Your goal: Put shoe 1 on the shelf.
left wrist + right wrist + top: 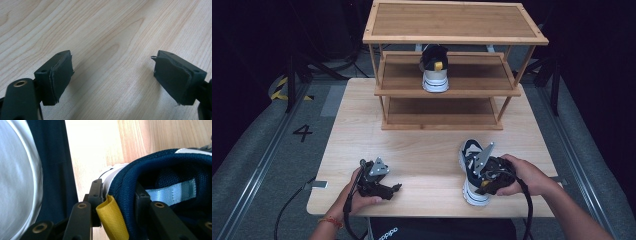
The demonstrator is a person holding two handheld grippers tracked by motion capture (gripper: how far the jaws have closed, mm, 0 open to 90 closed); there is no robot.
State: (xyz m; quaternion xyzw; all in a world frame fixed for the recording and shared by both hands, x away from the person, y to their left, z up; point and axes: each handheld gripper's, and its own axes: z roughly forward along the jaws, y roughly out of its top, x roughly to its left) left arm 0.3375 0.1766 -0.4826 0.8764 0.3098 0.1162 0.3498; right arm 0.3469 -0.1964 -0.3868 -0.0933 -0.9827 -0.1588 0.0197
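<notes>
Grip is set at the heel collar of the navy-and-white mesh sneaker (472, 172) on the counter (422, 150), right gripper (117, 202) fingers pinching it, toe toward the wooden three-tier rack (447, 65), left gripper (112, 75) fingers spread, empty.

The high view looks forward and down over the bench (422, 155). Both gripper views sit close along their jaws, sharing that bench (105, 30) surface.
</notes>
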